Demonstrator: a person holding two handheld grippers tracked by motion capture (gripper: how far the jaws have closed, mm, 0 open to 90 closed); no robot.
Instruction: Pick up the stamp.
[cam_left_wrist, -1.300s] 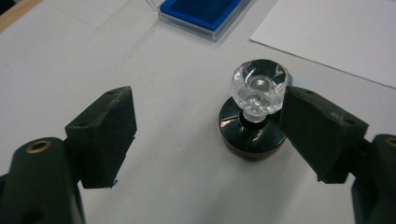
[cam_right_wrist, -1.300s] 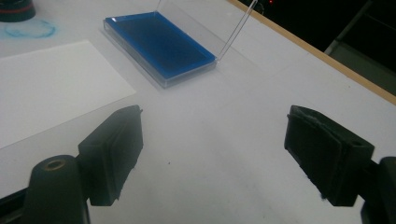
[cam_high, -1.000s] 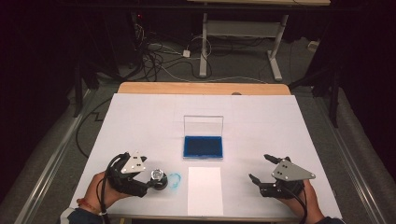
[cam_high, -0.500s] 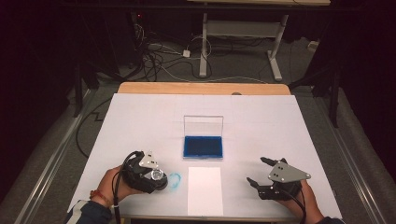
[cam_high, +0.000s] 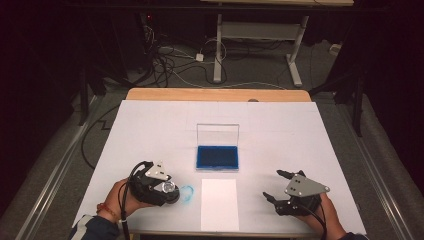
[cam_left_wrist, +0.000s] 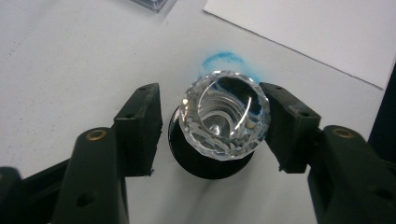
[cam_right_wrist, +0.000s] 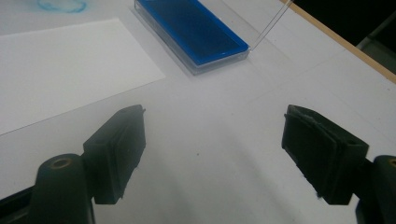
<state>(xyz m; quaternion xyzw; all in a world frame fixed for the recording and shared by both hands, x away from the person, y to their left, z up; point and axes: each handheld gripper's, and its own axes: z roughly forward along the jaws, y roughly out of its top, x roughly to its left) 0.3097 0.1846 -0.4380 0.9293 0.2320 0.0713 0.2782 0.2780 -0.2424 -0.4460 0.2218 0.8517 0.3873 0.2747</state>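
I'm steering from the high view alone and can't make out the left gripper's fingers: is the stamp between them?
Observer: Yes. In the left gripper view, the clear-topped stamp stands between the fingers of the left gripper, which have just been closing.
Operator: Do both fingers touch it?
Observer: No. One finger meets the faceted top. The other stands apart from it, with a gap showing.

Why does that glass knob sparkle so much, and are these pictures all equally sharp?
In the left gripper view the faceted clear stamp handle catches bright white glare streaks between the left claw's black jaws; the jaws look soft at the bottom. In the right gripper view the near jaws blur, while the blue ink pad stays crisp. In the high view the table is bright, its surroundings dark.
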